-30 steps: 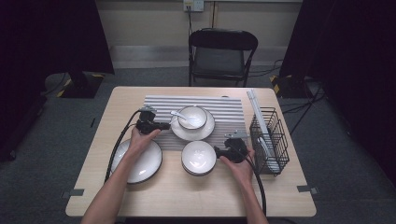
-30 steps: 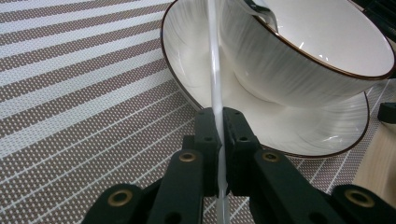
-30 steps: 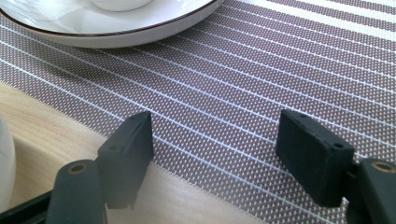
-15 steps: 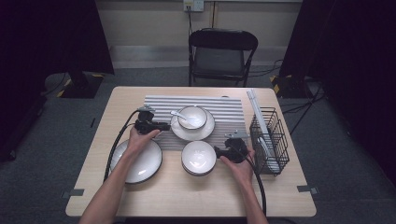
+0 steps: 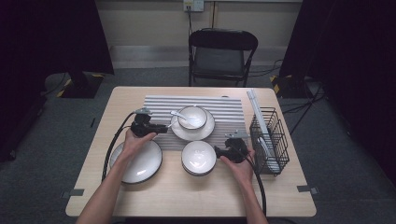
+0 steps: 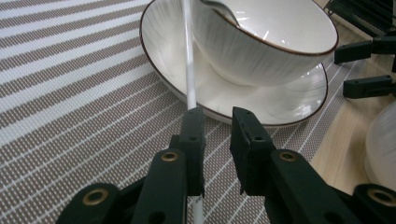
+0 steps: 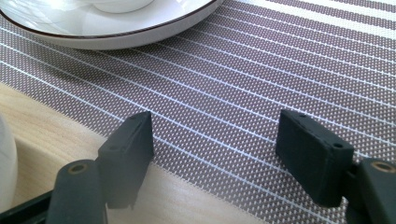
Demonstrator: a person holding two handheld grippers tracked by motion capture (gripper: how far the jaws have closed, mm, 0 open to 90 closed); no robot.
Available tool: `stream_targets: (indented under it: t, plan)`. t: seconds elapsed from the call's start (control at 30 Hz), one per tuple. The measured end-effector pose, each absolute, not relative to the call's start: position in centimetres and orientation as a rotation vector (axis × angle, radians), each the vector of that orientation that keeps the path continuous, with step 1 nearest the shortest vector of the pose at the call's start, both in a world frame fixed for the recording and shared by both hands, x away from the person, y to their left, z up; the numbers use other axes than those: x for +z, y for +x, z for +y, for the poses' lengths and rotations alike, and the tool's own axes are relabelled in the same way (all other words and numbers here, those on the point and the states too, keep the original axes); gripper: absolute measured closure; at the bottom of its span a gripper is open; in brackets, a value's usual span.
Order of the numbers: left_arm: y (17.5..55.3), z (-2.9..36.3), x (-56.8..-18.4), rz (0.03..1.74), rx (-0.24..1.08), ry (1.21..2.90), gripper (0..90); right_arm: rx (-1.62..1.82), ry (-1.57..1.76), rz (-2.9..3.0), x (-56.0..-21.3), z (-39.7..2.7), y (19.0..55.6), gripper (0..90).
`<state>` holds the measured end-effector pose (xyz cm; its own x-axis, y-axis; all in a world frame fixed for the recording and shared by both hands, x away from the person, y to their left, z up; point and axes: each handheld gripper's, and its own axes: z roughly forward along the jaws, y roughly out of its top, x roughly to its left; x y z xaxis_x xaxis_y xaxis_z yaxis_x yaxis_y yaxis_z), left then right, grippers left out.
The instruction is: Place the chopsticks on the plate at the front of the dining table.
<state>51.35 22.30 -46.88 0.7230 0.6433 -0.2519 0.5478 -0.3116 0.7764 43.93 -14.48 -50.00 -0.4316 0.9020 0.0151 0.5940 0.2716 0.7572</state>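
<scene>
A white spoon [image 5: 174, 114] rests in a white bowl [image 5: 192, 116] that stands on a dark-rimmed plate [image 5: 205, 133]. Its thin handle [image 6: 188, 56] runs down to the left jaw of my left gripper [image 6: 217, 123] and lies against that jaw. A gap shows between the handle and the other jaw, so the gripper is open. Its jaws have just been closing a little with the handle between them. In the high view my left gripper [image 5: 164, 129] sits just left of the plate. My right gripper [image 7: 215, 140] hovers open and empty over the striped placemat [image 7: 280, 70], beside a small bowl [image 5: 199, 157].
A large white plate [image 5: 140, 161] lies under the person's left wrist. A black wire rack [image 5: 268, 140] with a plate in it stands at the table's right edge. A black folding chair [image 5: 222, 51] stands behind the table.
</scene>
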Motion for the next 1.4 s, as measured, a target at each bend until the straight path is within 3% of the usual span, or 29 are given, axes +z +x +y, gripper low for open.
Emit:
stream_targets:
  t: [0.4, 1.13, 1.4]
  plan:
    - [50.5, 23.3, -45.8, 0.9, 0.188, 2.007, 71.5, 0.973, 1.342, 2.13, -50.0, -14.4, 43.9, 27.6]
    - [49.9, 25.0, -48.1, 0.951, 0.159, 2.03, 69.0, 0.972, 1.348, 2.128, -50.0, -14.3, 43.9, 27.6]
    - [49.9, 24.5, -48.1, 0.944, 0.166, 2.03, 86.3, 0.965, 1.339, 2.128, -50.0, -14.3, 43.9, 27.5]
